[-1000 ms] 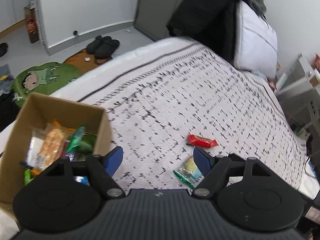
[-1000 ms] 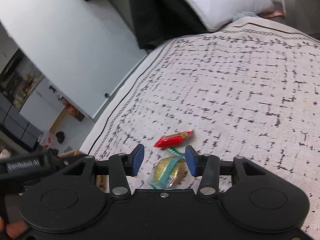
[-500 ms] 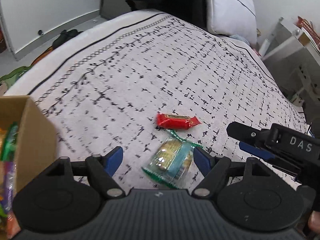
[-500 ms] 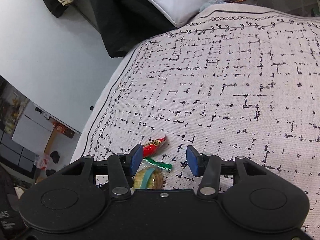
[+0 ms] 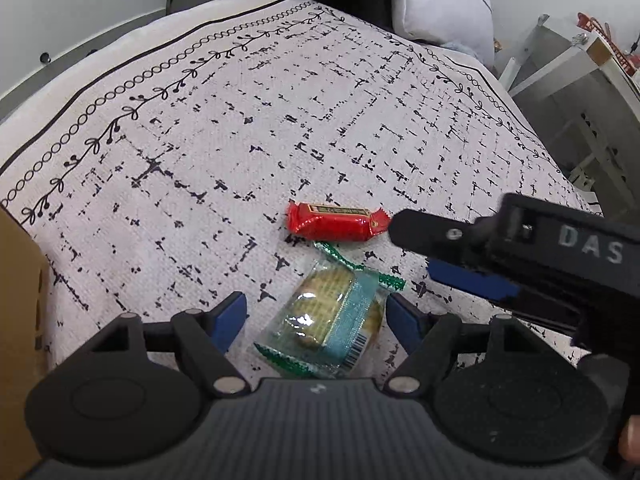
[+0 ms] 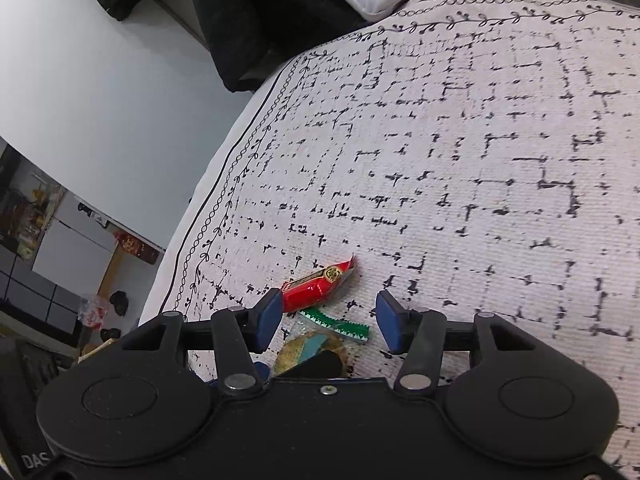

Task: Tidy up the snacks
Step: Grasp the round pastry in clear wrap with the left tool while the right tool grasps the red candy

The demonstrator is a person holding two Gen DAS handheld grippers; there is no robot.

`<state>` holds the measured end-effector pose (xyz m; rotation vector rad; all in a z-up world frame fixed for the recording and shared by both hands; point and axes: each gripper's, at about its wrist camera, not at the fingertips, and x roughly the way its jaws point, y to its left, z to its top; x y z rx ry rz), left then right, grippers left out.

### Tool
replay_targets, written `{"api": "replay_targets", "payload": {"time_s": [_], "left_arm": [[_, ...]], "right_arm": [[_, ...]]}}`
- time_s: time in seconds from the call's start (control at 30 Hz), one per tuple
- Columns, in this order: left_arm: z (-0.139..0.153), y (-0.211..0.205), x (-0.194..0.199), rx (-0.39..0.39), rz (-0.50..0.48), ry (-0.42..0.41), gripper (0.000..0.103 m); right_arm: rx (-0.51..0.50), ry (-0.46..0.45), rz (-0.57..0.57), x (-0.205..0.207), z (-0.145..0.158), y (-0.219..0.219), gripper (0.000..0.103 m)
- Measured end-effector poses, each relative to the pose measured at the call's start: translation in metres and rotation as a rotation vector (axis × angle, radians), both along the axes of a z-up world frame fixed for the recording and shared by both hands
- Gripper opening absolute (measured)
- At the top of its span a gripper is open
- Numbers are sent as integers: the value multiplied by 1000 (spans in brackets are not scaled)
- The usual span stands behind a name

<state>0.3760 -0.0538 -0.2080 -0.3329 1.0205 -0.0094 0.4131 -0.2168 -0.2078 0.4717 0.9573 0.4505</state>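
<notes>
**Both grippers closing in on the last two snacks**

The left gripper point(image 5: 316, 316) is now hanging low over the cookie pack point(image 5: 326, 322), jaws spread to either side of it, not touching; a second ago the pack lay further ahead and the box point(image 5: 16, 320) filled its left. The right gripper point(image 6: 326, 316) is also coming down, its jaws having just been opening, empty, with the red candy point(image 6: 316, 286) just ahead of its left finger. Each hand is probably lining up its own pickup off the bedspread point(image 5: 280, 128).
</notes>
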Motion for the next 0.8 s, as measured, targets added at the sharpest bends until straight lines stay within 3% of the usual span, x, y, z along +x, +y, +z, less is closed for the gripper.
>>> {"api": "replay_targets", "payload": {"time_s": [0.1,0.17,0.47,0.8], "left_arm": [[1,1,1,15,4,14,63],[2,4,1,17,15,31,49],[7,32,-4,-20,127,77,47],[9,50,-2,-39,172,84,47]], "right_arm": [[1,-4,9,1,-4,6,52],[1,-5,8,3,-6,9,52],[-59,-37,16,3,-12,29,52],[-139,-128,42,7,-11,49,69]]}}
